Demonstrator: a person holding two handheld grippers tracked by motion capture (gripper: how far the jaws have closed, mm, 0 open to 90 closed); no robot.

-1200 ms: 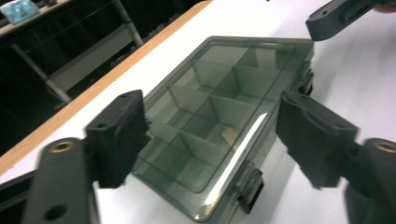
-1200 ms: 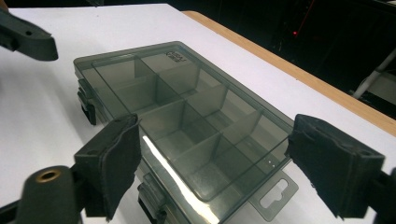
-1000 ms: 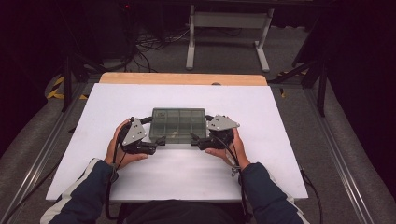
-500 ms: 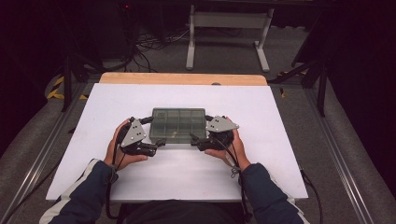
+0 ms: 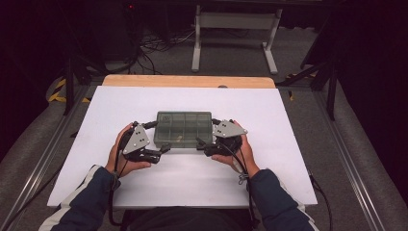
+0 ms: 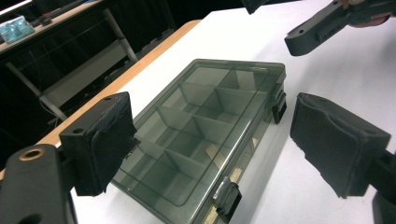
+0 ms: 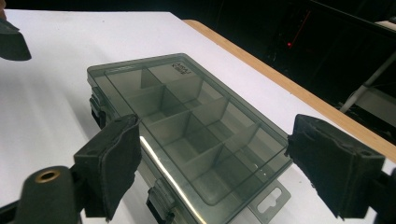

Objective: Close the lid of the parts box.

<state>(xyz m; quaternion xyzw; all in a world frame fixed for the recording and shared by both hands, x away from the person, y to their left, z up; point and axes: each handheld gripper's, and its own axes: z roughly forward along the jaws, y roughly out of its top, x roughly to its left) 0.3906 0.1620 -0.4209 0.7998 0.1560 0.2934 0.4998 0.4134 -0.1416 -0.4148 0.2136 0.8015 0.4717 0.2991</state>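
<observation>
Black padded jaws of the left gripper [image 6: 210, 154] stand spread wide in the left gripper view, one at lower left and one at right, with the near end of the smoky grey compartment box [image 6: 201, 135] between them and no pad visibly pressing on it. The right gripper [image 7: 215, 172] shows the same in its own view: jaws released, one at lower left, one at right, straddling the opposite end of the box without a clear grip.

From the left gripper view the two black latches [image 6: 227, 199] on the box's front edge are plain, and the other gripper's jaw enters at upper right. The right gripper view adds a hang tab [image 7: 271, 201] at lower centre and small lettering on the lid at the far end, too small to read.

Seen from above, the box [image 5: 183, 129] lies closed, flat in the middle of the white table [image 5: 288, 120], with the left gripper [image 5: 161, 147] at its left end and the right gripper [image 5: 202, 142] at its right end. There the grey plates and hands cover most of the jaws. Something pale lies in the box's compartments, hard to identify through the tinted lid.
</observation>
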